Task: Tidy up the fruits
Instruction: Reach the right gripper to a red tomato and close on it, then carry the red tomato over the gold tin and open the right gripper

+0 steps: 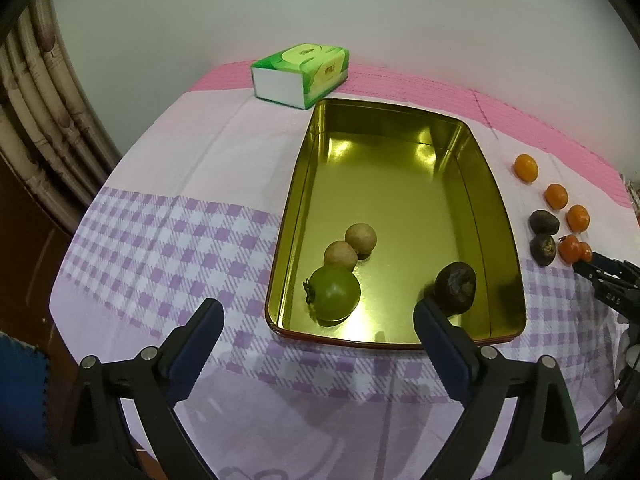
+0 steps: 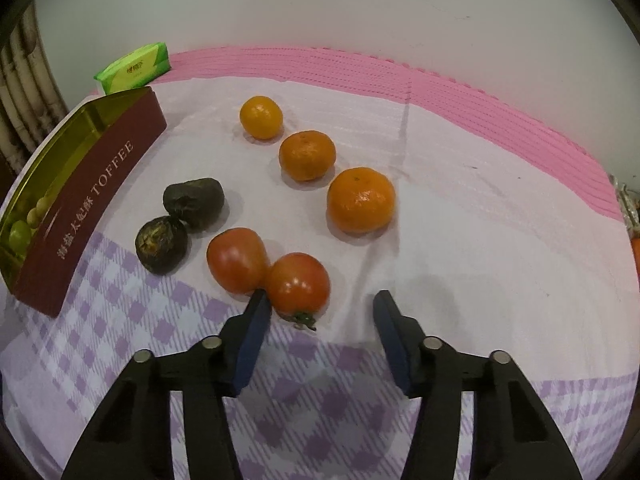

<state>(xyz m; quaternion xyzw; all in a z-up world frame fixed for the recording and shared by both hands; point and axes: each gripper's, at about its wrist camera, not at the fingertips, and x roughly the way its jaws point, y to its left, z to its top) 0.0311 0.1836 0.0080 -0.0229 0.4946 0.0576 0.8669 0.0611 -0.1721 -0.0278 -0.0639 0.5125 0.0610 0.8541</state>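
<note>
A: Tin (image 1: 496, 216) first. What do you have inside it?

B: Your gold-lined tin lies on the checked cloth (image 1: 160, 232) over the surface, and four fruits sit at its near end. The green tomato (image 1: 334, 294) is by the tin's near left corner, with two tan round fruits (image 1: 350, 246) touching each other just behind it. A dark wrinkled fruit (image 1: 456, 284) rests toward the tin's near right wall.

A: And your left tongs (image 1: 316, 320)?

B: They stand wide apart at the tin's near edge with nothing between them. One finger's tip shows just in front of the dark fruit; I cannot tell if it touches.

A: What waits outside the tin?

B: To the right of the tin, on the cloth, you have two more dark fruits (image 2: 178, 224) touching each other nearest its maroon side wall. Further from the tin lie two red tomatoes (image 2: 268, 272), pressed together, and beyond them three oranges (image 2: 308, 156) in a slanting row. A green tissue pack (image 1: 300, 74) sits behind the tin's far left corner.

A: Your right tongs (image 2: 320, 306)?

B: Partly open, gripping nothing. The nearer red tomato sits just ahead of the gap; its left finger (image 2: 254, 320) is right against that tomato, the other clear of it.
</note>
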